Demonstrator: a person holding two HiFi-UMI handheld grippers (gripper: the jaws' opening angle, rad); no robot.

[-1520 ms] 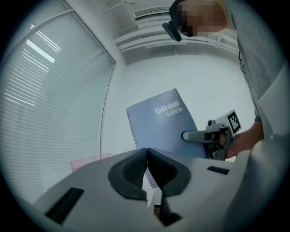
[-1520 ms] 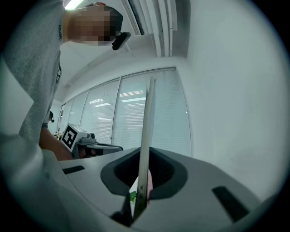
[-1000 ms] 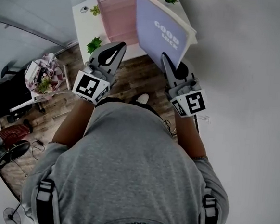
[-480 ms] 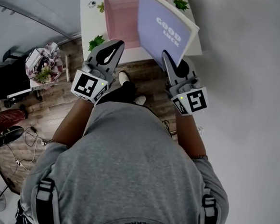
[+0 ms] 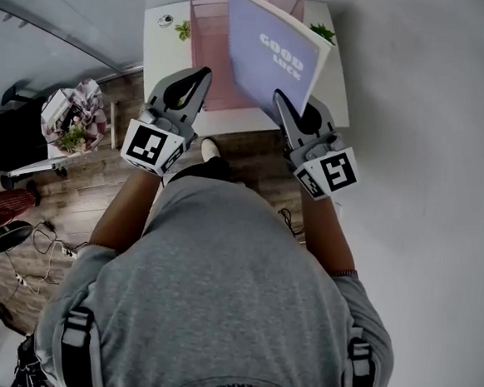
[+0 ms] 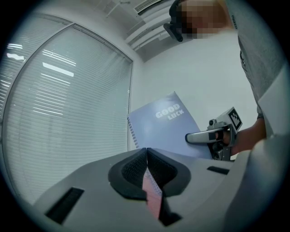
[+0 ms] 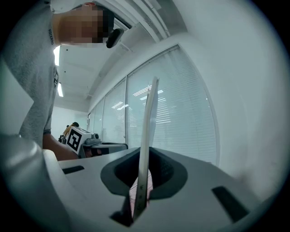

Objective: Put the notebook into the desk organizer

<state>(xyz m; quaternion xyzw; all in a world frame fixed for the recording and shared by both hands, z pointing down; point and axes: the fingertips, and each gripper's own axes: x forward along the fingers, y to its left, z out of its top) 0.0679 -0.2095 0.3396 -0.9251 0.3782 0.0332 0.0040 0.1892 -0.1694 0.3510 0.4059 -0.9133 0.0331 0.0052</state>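
Closer to the table [image 5: 165, 57] now vs a sec ago. My right tongs [image 5: 277, 94] clamp the notebook [image 5: 273, 61] by its btm edge, upright over the pink desk organizer [image 5: 206, 35]; left tongs [image 5: 205, 71] closed, empty.

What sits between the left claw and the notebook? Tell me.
The pink desk organizer, on the white desk, shows between the left claw and the notebook in the head view.

Left arm [image 5: 124, 208] and right arm [image 5: 327, 229] reach forward, level. The left claw [image 5: 205, 72] has its 2 jaws pressed together, empty; the right claw [image 5: 277, 96] pinches the notebook [image 5: 270, 53].
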